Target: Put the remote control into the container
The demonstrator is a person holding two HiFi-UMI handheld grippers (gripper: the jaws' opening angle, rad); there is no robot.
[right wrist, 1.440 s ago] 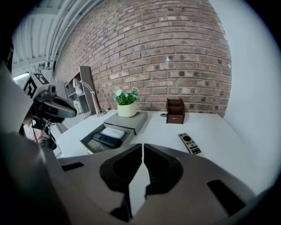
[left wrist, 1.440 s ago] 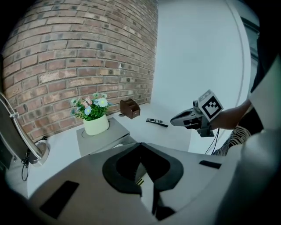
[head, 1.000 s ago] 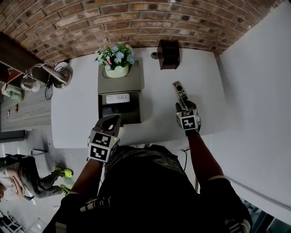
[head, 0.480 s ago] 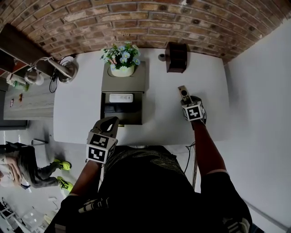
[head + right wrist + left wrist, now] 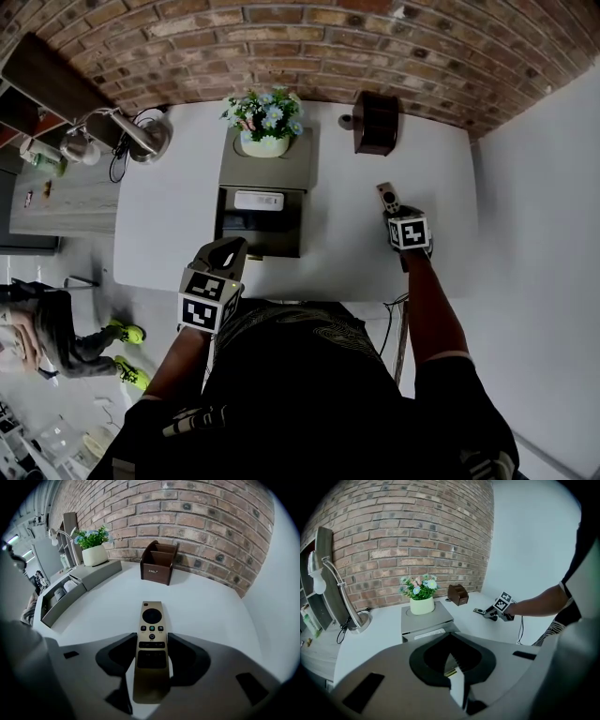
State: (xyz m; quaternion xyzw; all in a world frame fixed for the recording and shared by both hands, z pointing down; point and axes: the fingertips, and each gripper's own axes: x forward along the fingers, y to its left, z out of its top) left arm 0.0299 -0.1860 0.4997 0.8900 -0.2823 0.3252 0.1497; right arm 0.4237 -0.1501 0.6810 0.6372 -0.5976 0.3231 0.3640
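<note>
At the bottom of the left gripper view, the left gripper (image 5: 452,667) has its jaws brought together with nothing between them. In the head view it sits idle at the lower left, just short of the white table (image 5: 337,248).

The right gripper (image 5: 151,645) has its jaws closed against the two long sides of the remote control (image 5: 151,620), gripping the lower half below the round pad. The button end sticks out ahead into the middle of the frame. The remote control sits low over the table on the right of the head view; whether it is lifted clear cannot be told.

It looks like a slim, rigid, light bar with smooth, probably slick sides. A firm pinch across its width near the middle, as here, should keep it from tipping or sliding.

Further back, in the upper centre of the right gripper view, stands the brown container (image 5: 158,568), open-topped and well apart from the remote control. At the upper left a grey organiser (image 5: 93,573) carries a flower pot (image 5: 94,554) against the brick wall (image 5: 206,522).
</note>
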